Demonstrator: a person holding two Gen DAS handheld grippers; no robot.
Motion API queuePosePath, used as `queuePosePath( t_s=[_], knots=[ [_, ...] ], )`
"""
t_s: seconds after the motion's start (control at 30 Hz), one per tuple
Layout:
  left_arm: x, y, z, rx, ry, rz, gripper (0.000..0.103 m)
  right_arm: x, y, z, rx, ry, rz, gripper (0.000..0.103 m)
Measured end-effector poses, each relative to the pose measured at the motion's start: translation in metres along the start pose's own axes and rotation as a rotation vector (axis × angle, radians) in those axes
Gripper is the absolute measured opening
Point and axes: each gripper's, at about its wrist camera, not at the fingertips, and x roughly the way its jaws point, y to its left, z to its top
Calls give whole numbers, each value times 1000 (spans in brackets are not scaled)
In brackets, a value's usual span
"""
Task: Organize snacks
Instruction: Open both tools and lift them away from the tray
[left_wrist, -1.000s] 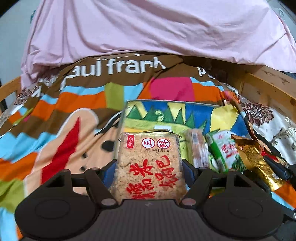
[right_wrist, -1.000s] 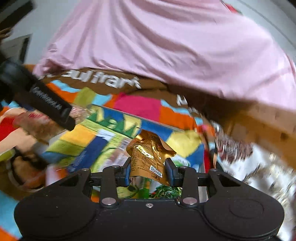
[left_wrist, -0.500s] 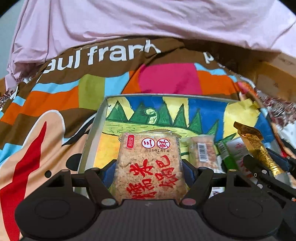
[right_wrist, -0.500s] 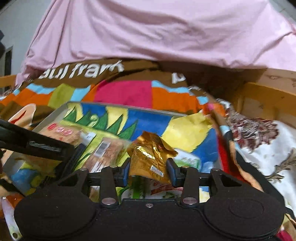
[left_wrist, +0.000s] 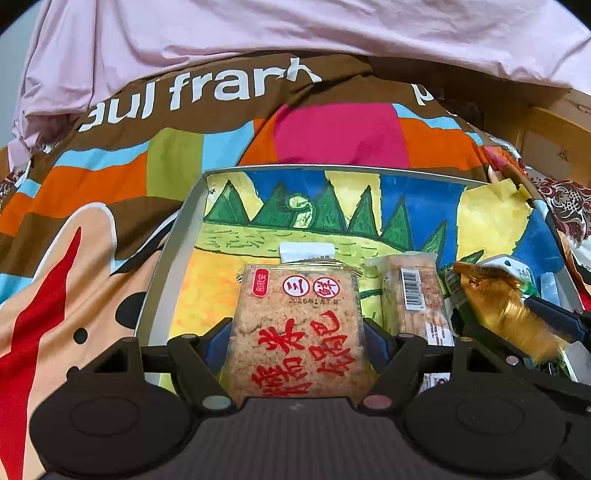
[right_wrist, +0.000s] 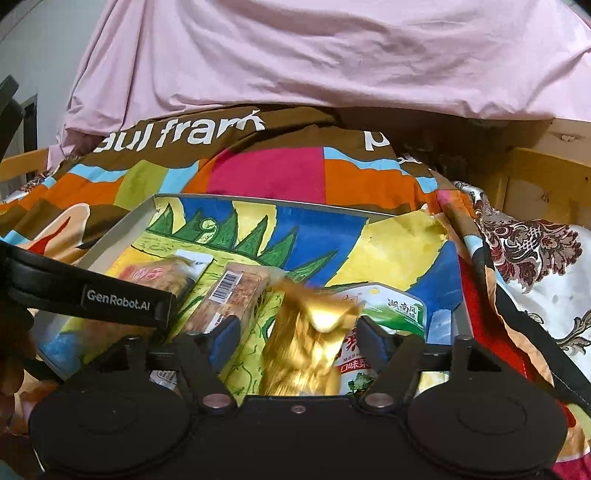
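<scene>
Right claw (right_wrist: 295, 328) now gaping, letting gold packet (right_wrist: 303, 347) drop blurring into tray (right_wrist: 118, 229); left claw (left_wrist: 295, 328) still gripping rice-cracker pack (left_wrist: 295, 332) over tray's near left.

Rice-crisp pack (left_wrist: 295, 328) upright and blurred gold packet (right_wrist: 306, 347) above painted tray (left_wrist: 173, 236).

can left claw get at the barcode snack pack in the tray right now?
Probably not: the left claw is shut on the rice-crisp pack. The barcode pack lies uncovered in the tray, just to its right.
</scene>
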Motion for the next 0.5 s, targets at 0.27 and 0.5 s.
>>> queuePosePath(
  t_s=[0.27,0.5],
  knots=[
    [-8,10,3,-43,-28,-17,86,-5,-8,4,58,-11,15,82],
    [-26,22,-1,-77,-73,-18,97,-38,-12,23,65,-101,-3,95]
  ],
)
